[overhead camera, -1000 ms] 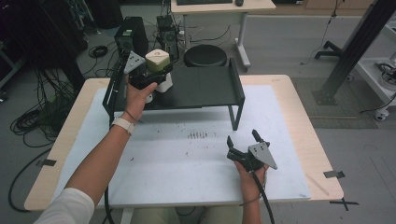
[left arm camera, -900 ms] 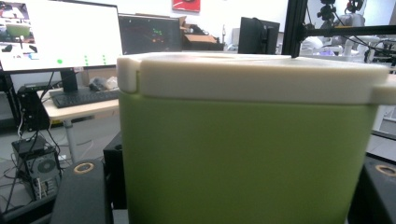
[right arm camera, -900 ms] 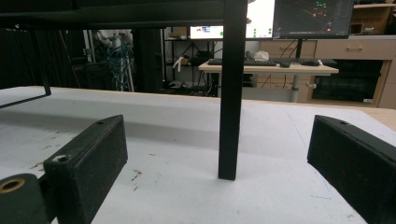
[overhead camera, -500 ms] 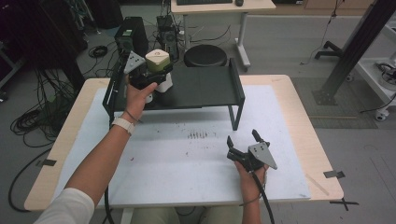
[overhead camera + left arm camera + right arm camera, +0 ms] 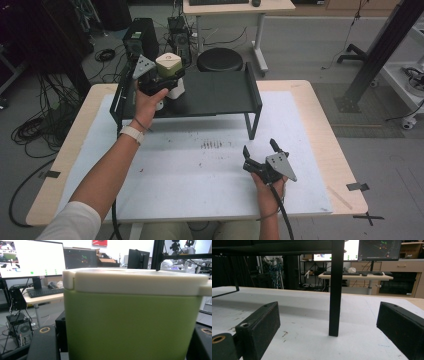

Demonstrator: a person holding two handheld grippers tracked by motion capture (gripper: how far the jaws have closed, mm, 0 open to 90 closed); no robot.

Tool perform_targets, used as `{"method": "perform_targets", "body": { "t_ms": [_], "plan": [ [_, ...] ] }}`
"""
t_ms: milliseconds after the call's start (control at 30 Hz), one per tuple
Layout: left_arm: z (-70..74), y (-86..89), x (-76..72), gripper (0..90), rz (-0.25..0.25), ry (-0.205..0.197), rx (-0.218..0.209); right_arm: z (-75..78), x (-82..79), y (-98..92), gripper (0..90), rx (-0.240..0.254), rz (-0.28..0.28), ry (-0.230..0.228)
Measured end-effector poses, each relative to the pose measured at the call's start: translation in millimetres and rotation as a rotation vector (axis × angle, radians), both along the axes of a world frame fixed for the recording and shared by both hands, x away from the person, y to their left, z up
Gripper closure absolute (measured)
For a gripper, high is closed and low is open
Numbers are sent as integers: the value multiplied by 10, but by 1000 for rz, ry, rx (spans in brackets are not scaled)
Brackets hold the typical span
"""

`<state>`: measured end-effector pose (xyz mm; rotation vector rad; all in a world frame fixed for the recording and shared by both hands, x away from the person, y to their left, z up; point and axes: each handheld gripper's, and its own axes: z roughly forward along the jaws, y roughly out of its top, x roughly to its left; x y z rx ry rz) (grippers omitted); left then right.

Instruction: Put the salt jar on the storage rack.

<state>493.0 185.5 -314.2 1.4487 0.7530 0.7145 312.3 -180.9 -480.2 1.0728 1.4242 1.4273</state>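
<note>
Left tongs (image 5: 162,75) grip unlabelled green container (image 5: 130,322), white-lidded.

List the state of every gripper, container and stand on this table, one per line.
Left gripper: jaws either side of the green container, up on the shelf; cannot tell if they grip it.
Green container: upright, white lid on.
Right gripper: open, empty, low over the white table cover.
Black shelf stand: upright on the table, legs down.
</note>
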Motion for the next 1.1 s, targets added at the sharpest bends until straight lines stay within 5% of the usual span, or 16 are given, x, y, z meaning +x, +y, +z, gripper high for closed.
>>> {"method": "perform_targets", "body": {
  "t_ms": [967, 1100],
  "plan": [
    [3, 5, 1, 285, 1, 0, -4, 1, 2, -3, 52, 0, 2, 0],
    [8, 11, 0, 223, 5, 9, -17, 1, 3, -3, 52, -1, 2, 0]
  ]
}}
